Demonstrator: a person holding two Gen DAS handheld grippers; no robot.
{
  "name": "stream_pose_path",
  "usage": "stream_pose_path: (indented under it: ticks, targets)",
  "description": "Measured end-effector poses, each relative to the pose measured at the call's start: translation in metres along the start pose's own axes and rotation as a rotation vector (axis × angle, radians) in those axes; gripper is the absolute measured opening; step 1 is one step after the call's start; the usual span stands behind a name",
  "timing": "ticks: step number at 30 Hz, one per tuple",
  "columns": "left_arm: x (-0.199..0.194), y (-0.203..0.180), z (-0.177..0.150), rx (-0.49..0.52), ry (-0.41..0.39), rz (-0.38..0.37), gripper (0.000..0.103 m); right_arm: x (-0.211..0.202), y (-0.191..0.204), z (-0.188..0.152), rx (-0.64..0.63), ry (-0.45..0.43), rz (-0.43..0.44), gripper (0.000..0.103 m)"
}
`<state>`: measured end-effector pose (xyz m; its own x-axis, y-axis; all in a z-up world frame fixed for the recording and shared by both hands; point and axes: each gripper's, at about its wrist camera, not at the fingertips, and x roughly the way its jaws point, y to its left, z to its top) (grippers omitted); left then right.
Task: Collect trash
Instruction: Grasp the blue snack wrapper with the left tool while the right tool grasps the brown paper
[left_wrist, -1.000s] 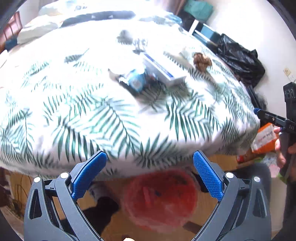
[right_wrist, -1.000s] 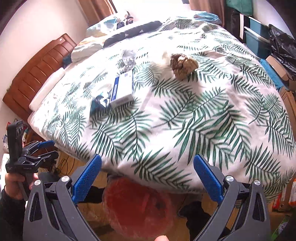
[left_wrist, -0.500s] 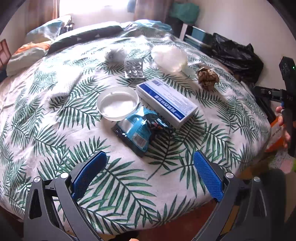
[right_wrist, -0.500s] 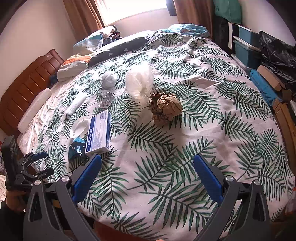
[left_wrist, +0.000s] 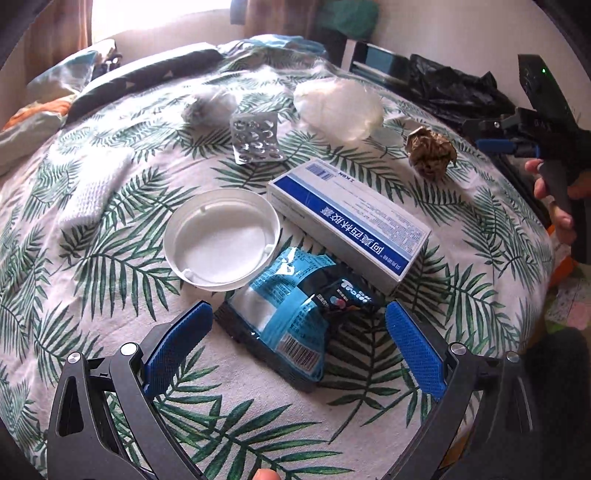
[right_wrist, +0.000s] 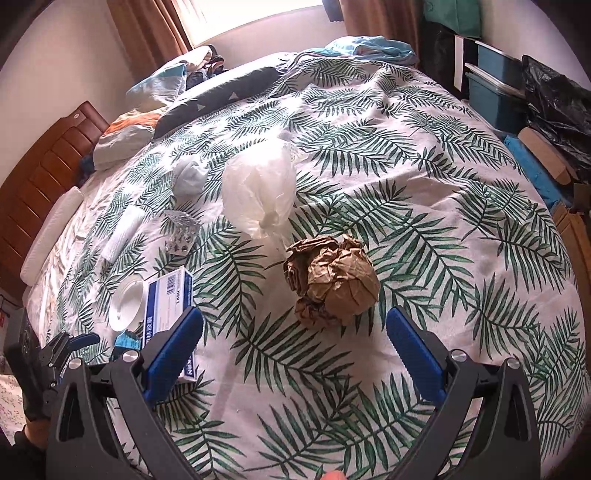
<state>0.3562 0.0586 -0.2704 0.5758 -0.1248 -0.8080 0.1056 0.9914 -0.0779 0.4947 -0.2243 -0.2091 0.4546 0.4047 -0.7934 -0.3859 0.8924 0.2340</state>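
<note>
Trash lies on a bed with a palm-leaf cover. My left gripper (left_wrist: 298, 325) is open, its fingers either side of a blue snack wrapper (left_wrist: 291, 314). Beyond the wrapper lie a white round lid (left_wrist: 221, 240), a blue-and-white medicine box (left_wrist: 351, 225), an empty blister pack (left_wrist: 256, 138), a clear plastic bag (left_wrist: 340, 107) and a crumpled brown paper ball (left_wrist: 432, 151). My right gripper (right_wrist: 293, 328) is open just in front of the brown paper ball (right_wrist: 332, 282). The plastic bag (right_wrist: 260, 192) lies behind the ball.
A folded white cloth (left_wrist: 96, 184) and a grey sock ball (left_wrist: 208, 105) lie further up the bed. Pillows (right_wrist: 162, 88) and a wooden headboard (right_wrist: 33, 184) are at the far left. Black trash bags (right_wrist: 557, 99) and storage boxes (right_wrist: 495, 81) stand along the right side.
Both grippers have risen from below the bed's edge, where a red bag was on the floor, and moved in over the cover. The wrapper and the paper ball are now close.
</note>
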Motion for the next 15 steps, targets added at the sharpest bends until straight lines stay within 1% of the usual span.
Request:
stream_pose_path:
  ticks: [1, 3, 4, 5, 6, 7, 8, 10, 12, 15]
  targets:
    - [0.004, -0.001, 0.001, 0.01, 0.007, 0.003, 0.094, 0.006, 0.0, 0.003, -0.001, 0.001, -0.015, 0.098]
    - [0.013, -0.001, 0.0, 0.019, 0.031, 0.008, 0.083, 0.018, -0.003, 0.009, 0.015, 0.012, -0.031, 0.098]
    - [0.018, -0.001, -0.001, 0.023, 0.051, 0.009, 0.067, 0.024, -0.005, 0.012, 0.021, 0.018, -0.04, 0.098]
    - [0.021, -0.002, -0.002, 0.036, 0.052, 0.017, 0.062, 0.029, -0.006, 0.014, 0.023, 0.023, -0.051, 0.098]
    - [0.019, -0.002, -0.004, 0.038, 0.04, 0.015, 0.059, 0.035, -0.007, 0.017, 0.022, 0.031, -0.065, 0.098]
    - [0.018, -0.001, -0.005, 0.028, 0.038, -0.006, 0.046, 0.04, -0.008, 0.019, 0.022, 0.038, -0.078, 0.098]
    - [0.017, -0.001, -0.006, 0.022, 0.035, -0.018, 0.042, 0.045, -0.009, 0.021, 0.023, 0.043, -0.086, 0.098]
    - [0.014, -0.001, -0.008, 0.023, 0.027, -0.008, 0.033, 0.055, -0.011, 0.024, 0.027, 0.058, -0.086, 0.098]
    - [0.009, 0.0, -0.01, -0.003, 0.021, -0.027, 0.032, 0.063, -0.013, 0.025, 0.027, 0.071, -0.095, 0.098]
    - [-0.005, -0.001, -0.015, -0.045, 0.006, -0.059, 0.029, 0.071, -0.017, 0.026, 0.046, 0.087, -0.072, 0.096]
